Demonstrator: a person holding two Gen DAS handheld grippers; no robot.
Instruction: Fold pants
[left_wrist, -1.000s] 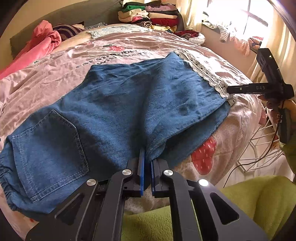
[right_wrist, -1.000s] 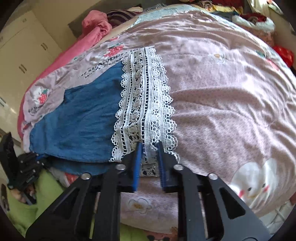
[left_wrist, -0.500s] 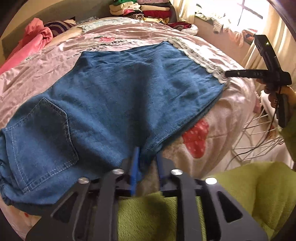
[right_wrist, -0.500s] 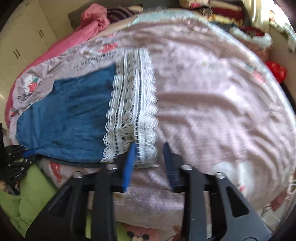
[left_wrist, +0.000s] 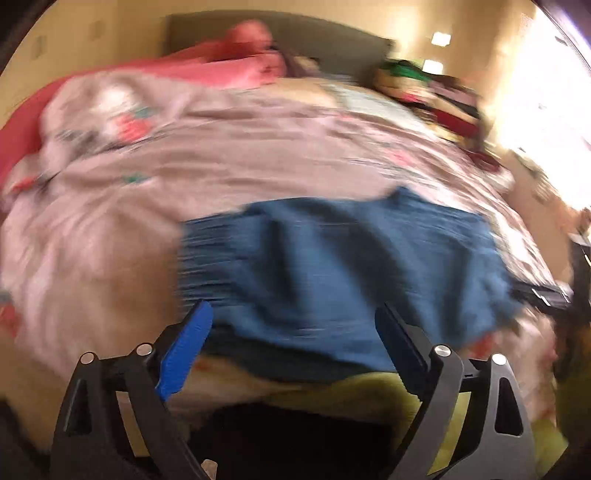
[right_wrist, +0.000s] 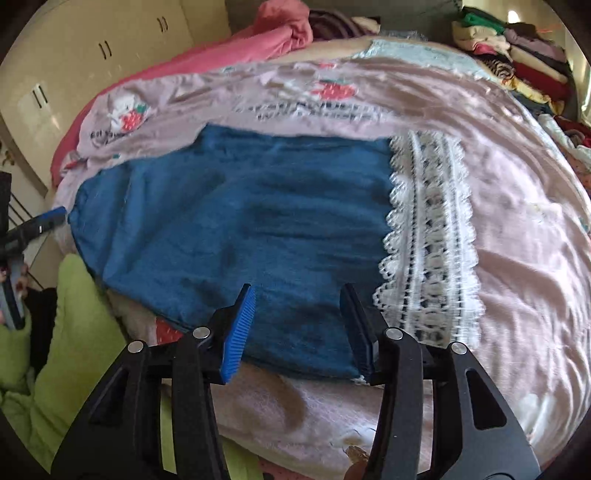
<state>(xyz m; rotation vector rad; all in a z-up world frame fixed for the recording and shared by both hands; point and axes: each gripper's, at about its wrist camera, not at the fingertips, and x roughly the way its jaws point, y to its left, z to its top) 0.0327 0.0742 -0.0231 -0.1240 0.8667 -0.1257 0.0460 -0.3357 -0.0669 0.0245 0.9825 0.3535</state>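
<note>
On the bed (right_wrist: 517, 258), pants (right_wrist: 240, 221) lie crosswise, lace hem rightward; left claw (left_wrist: 291, 332) and right claw (right_wrist: 299, 317) spread.

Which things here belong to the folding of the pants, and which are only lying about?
For the job:
denim pants
lace hem
left gripper, open
right gripper, open

Lying about:
pink blanket
clothes pile
bedsheet

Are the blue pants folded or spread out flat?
Folded. The pants lie doubled on the bed; a second denim layer shows under the near edge.
</note>
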